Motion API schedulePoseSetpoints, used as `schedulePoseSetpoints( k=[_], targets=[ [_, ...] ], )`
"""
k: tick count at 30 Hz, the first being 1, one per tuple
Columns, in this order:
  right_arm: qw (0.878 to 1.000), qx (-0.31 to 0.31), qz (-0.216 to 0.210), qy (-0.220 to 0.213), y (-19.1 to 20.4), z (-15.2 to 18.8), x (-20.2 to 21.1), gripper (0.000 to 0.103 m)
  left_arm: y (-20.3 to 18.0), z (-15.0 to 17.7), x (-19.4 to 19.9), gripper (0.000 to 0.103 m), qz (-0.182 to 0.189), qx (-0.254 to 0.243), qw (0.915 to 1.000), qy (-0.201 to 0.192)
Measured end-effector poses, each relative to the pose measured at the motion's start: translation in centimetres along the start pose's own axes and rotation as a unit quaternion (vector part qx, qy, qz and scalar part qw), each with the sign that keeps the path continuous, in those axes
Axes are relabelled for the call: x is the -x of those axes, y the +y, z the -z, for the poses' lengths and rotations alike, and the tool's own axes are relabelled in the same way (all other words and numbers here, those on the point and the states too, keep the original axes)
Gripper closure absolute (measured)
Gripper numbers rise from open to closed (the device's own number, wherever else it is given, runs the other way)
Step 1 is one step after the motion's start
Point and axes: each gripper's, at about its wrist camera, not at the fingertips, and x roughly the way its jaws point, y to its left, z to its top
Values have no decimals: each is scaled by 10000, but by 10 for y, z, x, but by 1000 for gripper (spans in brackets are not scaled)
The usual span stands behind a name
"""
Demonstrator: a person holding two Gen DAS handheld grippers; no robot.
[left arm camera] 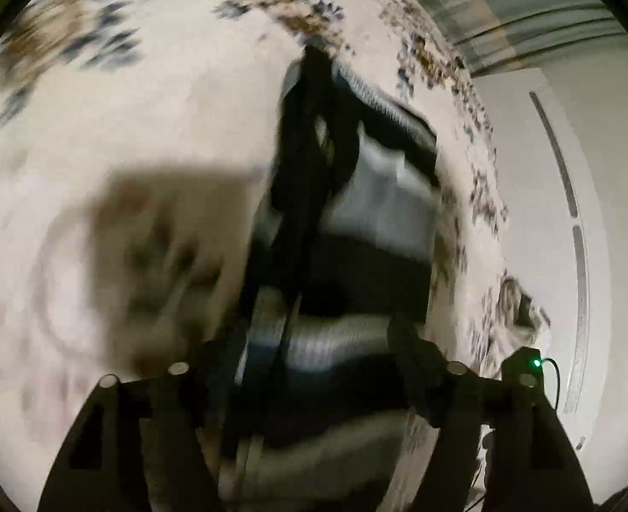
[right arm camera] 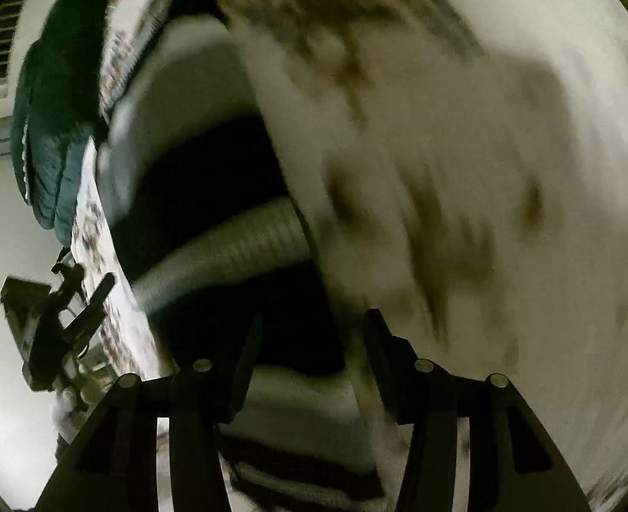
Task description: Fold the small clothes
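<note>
Left wrist, striped black-grey garment (left arm camera: 369, 213), blurred

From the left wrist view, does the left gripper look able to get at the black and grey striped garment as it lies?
Probably yes. The left gripper stands open right above the striped garment, which lies spread on the floral bedcover, with nothing between them. Blur hides the exact edge.

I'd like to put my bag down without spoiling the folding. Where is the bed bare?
The floral bedspread lies bare left of the black-and-grey striped garment, out to the flower print near the rim. It is crowded around the garment, under the left gripper; the right gripper hovers there too, and a dark teal quilted item lies at the bed's edge.
</note>
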Motion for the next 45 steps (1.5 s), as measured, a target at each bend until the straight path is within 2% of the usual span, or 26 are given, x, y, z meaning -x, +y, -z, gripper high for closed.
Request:
schedulePoseSetpoints(
  k=[4,5,8,10,11,12,13,14,15,16,19,21,24,27,28,29,30,31,32,37,42,44,45],
  targets=[
    [9982,-141,-3,581,-27,64,-26,52,18,77,18,33,-474,150,9983,294],
    [9972,-136,43,730,-33,83,-33,52,24,92,18,33,-445,264,9979,384],
    [9958,-109,68,906,-42,117,-49,52,39,140,7,33,-439,631,9951,614],
    [9956,-62,20,932,-41,129,-58,52,40,160,-3,35,-629,551,9944,652],
    [9959,-38,27,908,-41,136,-63,52,40,170,-7,48,-711,470,9943,647],
    [9962,-27,49,865,-42,143,-67,52,39,177,-9,75,-704,399,9950,580],
    [9965,-26,85,832,-42,149,-71,54,36,183,-10,97,-753,407,9951,503],
    [9970,-18,114,764,-40,154,-75,73,34,185,-5,97,-688,478,9959,353],
    [9976,29,107,687,-39,160,-76,87,34,188,3,97,-620,567,9963,159],
    [9980,65,136,608,-37,165,-75,93,34,188,11,97,-574,647,9962,31],
    [9990,239,201,325,-24,178,-69,94,36,197,37,98,-466,812,9951,-307],
    [9987,381,228,237,-17,188,-65,94,37,203,43,98,-463,749,9957,-292],
    [9974,445,512,236,-20,191,-71,95,48,209,24,97,-507,808,9954,-124],
    [9981,238,393,407,-26,187,-84,93,62,211,17,93,-482,851,9952,77],
    [9984,162,313,441,-28,185,-84,89,62,209,18,84,-402,889,9952,116],
    [9985,83,247,475,-27,185,-85,79,63,211,23,64,-400,891,9952,95],
    [9987,18,147,493,-29,185,-81,72,63,212,29,53,-312,874,9957,39],
    [9988,-12,66,491,-38,187,-77,57,66,215,35,38,-166,874,9960,-57],
    [9987,-84,-34,493,-43,190,-76,48,69,217,37,32,-113,916,9957,-123],
    [9954,-288,-492,768,-69,198,-90,47,84,224,2,32,113,924,9950,361],
    [9945,-220,-823,614,-70,200,-109,45,74,231,-14,32,184,621,9965,537],
    [9941,-163,-920,558,-66,201,-111,45,64,235,-12,34,286,539,9968,520],
    [9939,-131,-950,546,-68,201,-109,46,58,238,-12,41,344,487,9970,503]
  ],
)
